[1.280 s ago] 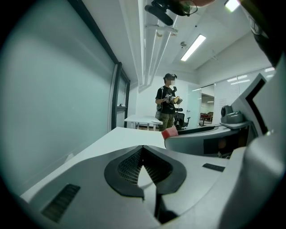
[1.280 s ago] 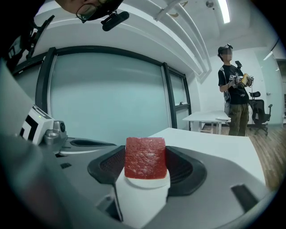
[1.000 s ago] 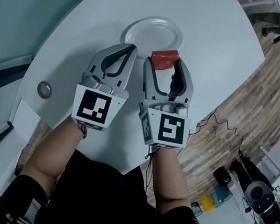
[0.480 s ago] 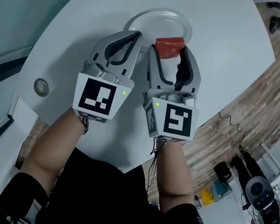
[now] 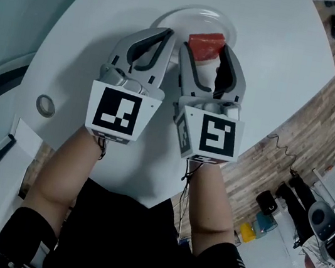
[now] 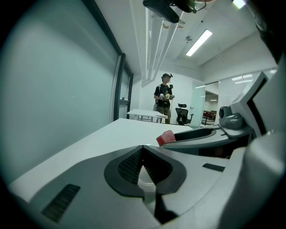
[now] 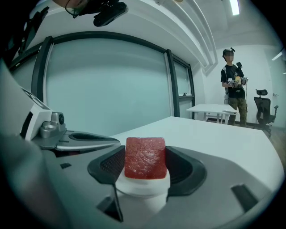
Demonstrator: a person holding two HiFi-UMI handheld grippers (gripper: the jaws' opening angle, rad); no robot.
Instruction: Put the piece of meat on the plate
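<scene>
A red block of meat [image 5: 206,44] with a white underside is clamped between the jaws of my right gripper [image 5: 205,46], shut on it and held over the near edge of the white plate [image 5: 187,16]. In the right gripper view the meat [image 7: 145,157] fills the gap between the dark pads [image 7: 181,167]. My left gripper [image 5: 166,33] sits right beside it on the left, shut and empty, its tips at the plate's near rim. In the left gripper view its jaws [image 6: 142,166] meet, and the meat [image 6: 165,137] shows to the right.
The white round table [image 5: 277,47] drops off to wooden flooring at the right. A small round metal ring [image 5: 45,105] lies near the table's left edge. A person [image 7: 233,86] stands far off by other desks. Gear lies on the floor at lower right.
Both grippers have moved forward together toward the plate. The meat, earlier short of the plate's near rim, now hangs over it. Neither gripper's jaws have changed.
</scene>
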